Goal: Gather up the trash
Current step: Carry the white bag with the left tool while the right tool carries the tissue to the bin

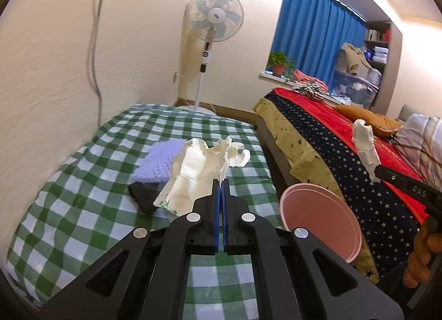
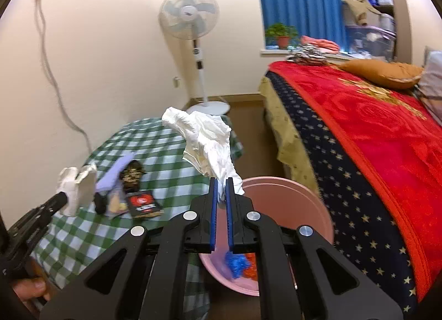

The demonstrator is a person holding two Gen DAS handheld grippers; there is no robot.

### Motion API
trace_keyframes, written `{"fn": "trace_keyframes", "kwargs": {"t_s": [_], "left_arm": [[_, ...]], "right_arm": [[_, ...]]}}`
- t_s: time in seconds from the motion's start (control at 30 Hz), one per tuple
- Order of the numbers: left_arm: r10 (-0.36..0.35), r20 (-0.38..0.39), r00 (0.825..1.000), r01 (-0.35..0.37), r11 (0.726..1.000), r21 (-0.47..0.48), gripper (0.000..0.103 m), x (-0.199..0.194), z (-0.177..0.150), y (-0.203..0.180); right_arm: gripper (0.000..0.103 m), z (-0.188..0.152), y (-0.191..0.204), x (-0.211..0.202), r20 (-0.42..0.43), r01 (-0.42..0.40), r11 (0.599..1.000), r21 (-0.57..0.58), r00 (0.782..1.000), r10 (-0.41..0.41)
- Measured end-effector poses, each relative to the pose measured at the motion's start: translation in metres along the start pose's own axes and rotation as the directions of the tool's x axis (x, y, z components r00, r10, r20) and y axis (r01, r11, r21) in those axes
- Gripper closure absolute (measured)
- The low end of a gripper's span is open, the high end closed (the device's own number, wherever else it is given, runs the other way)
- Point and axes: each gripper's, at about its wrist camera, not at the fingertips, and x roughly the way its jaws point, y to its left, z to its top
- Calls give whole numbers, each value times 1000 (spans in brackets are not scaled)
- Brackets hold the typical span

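A: From the left wrist view, what is the left gripper (image 1: 221, 182) doing?

B: Its blue-padded jaws are clamped on a crumpled cream paper wrapper (image 1: 199, 171) with a green print at its lower corner; I cannot read any words there. The wrapper's long axis runs away from the jaws, up and to the left, above the green-and-white checked tablecloth (image 1: 83, 182). A lilac knitted cloth (image 1: 157, 162) lies behind it.

A: Any writing?

B: On the right gripper (image 1: 377, 172), at the frame's right edge, the letters "DAS" show. It is pinched on a wad of white tissue (image 1: 364, 143) that stands up from its tip. A pink plastic basin (image 1: 320, 223) sits between the grippers, below.

A: And the right wrist view?

B: The right gripper (image 2: 221, 190) is closed on the white tissue (image 2: 210, 140). The wad stretches up and left from the jaws, above the rim of the pink basin (image 2: 304, 195), which holds blue and red scraps (image 2: 240, 264). At the left the left gripper (image 2: 62, 198) holds its wrapper (image 2: 74, 187) upright. A black packet with a red label (image 2: 143, 204) lies on the cloth, its print too small to read.
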Motion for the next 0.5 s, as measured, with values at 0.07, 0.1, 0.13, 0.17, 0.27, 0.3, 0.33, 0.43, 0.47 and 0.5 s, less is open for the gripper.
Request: {"fn": "trace_keyframes", "kwargs": {"t_s": [0.07, 0.1, 0.13, 0.17, 0.27, 0.3, 0.33, 0.43, 0.47, 0.5], "left_arm": [[-14, -1, 1000, 14, 1000, 11, 102, 2, 0, -7], [-21, -3, 1000, 21, 1000, 15, 102, 3, 0, -10], [-29, -4, 1000, 29, 999, 20, 102, 4, 0, -14], [-36, -4, 999, 36, 999, 27, 102, 5, 1, -18], [-57, -11, 998, 57, 997, 47, 102, 10, 1, -31], [-62, -13, 998, 63, 997, 53, 102, 11, 0, -34], [-73, -16, 997, 74, 995, 63, 102, 13, 0, -40], [-102, -24, 995, 103, 991, 80, 102, 19, 1, -53], [-111, -26, 993, 113, 990, 81, 102, 20, 1, -56], [-123, -29, 992, 125, 989, 82, 102, 22, 1, -59]], "right_arm": [[97, -4, -11, 3, -7, 12, 1000, 28, 1000, -12], [97, -5, -15, 4, -11, 16, 999, 44, 1000, -15], [97, -6, -21, 4, -11, 23, 998, 58, 1000, -22], [97, -7, -25, 3, -9, 29, 997, 69, 1000, -28], [97, -9, -35, 4, -5, 57, 994, 92, 998, -57], [97, -10, -37, 4, -6, 64, 993, 99, 998, -63], [97, -10, -41, 5, -8, 71, 991, 111, 997, -71], [97, -11, -48, 7, -14, 84, 987, 139, 996, -83], [97, -11, -50, 8, -15, 86, 986, 145, 996, -84], [97, -12, -53, 9, -17, 87, 984, 153, 996, -85]]}}
